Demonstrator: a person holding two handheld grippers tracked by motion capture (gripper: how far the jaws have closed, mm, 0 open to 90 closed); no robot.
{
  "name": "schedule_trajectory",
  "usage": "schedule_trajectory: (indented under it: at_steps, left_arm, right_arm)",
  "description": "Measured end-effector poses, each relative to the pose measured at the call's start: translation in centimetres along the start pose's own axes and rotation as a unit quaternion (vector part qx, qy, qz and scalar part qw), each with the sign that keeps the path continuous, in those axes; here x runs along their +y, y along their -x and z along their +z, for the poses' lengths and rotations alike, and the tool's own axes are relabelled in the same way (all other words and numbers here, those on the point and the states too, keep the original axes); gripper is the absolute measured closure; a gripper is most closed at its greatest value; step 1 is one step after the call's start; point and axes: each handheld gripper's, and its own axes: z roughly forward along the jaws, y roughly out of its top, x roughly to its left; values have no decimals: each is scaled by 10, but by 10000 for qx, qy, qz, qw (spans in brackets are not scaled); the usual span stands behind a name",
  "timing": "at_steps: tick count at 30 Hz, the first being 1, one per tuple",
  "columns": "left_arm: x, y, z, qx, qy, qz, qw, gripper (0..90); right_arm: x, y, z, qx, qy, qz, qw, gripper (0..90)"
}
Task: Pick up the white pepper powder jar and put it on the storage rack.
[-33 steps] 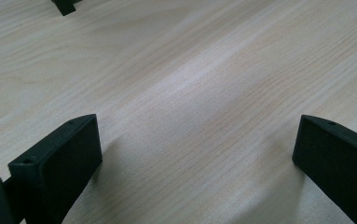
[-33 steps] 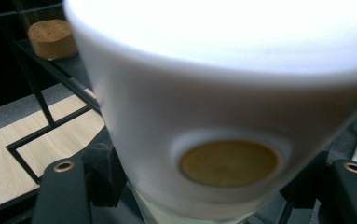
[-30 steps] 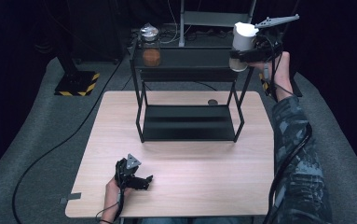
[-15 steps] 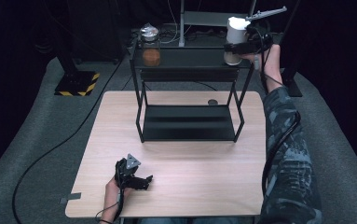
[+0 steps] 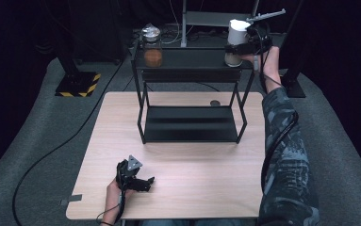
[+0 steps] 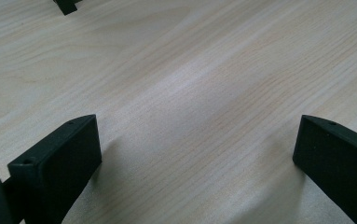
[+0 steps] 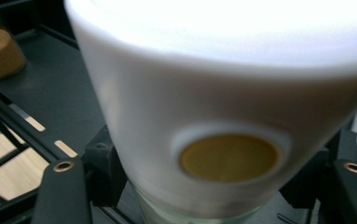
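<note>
The right gripper (image 5: pixel 244 47) clenches a white-capped glass jar (image 5: pixel 236 41) at the right end of the black metal shelf's (image 5: pixel 192 59) top tier. The left gripper (image 5: pixel 138 181) rests released on the wooden table (image 5: pixel 192 174).

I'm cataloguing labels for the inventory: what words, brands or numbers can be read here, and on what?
None can be read.
White container: a plain gold disc, no lettering.
Jar: no label to be seen.
Striped base: yellow-black hazard stripes, no words.
</note>
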Motion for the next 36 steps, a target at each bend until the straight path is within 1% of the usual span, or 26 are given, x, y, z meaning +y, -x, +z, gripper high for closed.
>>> schedule_trajectory:
  at_steps: [1,3,15,16,17,18,19,22,23,25,27,29,31,32,36]
  left_arm:
    - [0,0,0,0,0,0,10000,4]
    - [0,0,0,1,0,1,10000,4]
    - [0,0,0,2,2,-1,10000,4]
    - [0,0,0,2,0,0,10000,4]
    - [0,0,0,2,0,0,10000,4]
    - [0,0,0,3,1,-1,10000,4]
    - [0,0,0,2,0,0,10000,4]
    - [0,0,0,5,1,-3,10000,4]
    - [0,0,0,8,2,-5,10000,4]
    - [0,0,0,12,3,-12,10000,4]
    - [0,0,0,15,5,-15,10000,4]
    - [0,0,0,19,5,-17,10000,4]
    - [0,1,0,21,5,-19,10000,4]
    - [0,1,0,24,6,-21,10000,4]
    - [0,1,0,29,9,-27,10000,4]
  right_arm:
    - [-1,0,0,7,17,10,10000,296]
    - [-3,4,0,94,43,81,9999,297]
    - [-5,1,0,52,74,64,9999,292]
    - [-5,1,-1,35,69,68,9999,285]
    - [-5,2,-1,68,58,77,9999,259]
    - [-5,3,-2,111,38,68,9999,252]
    - [-6,3,-4,105,11,64,9999,240]
    - [-9,6,-11,221,-54,105,9997,143]
    - [-9,6,-14,220,-97,76,9997,123]
    - [-13,6,-21,305,-136,-3,9994,93]
    - [-18,3,-30,324,-132,-118,9993,83]
    - [-24,3,-39,424,-96,-179,9989,69]
    - [-31,0,-49,470,-102,-260,9985,54]
    - [-36,-1,-53,523,-103,-296,9981,47]
    - [-61,-6,-65,592,-92,-414,9973,31]
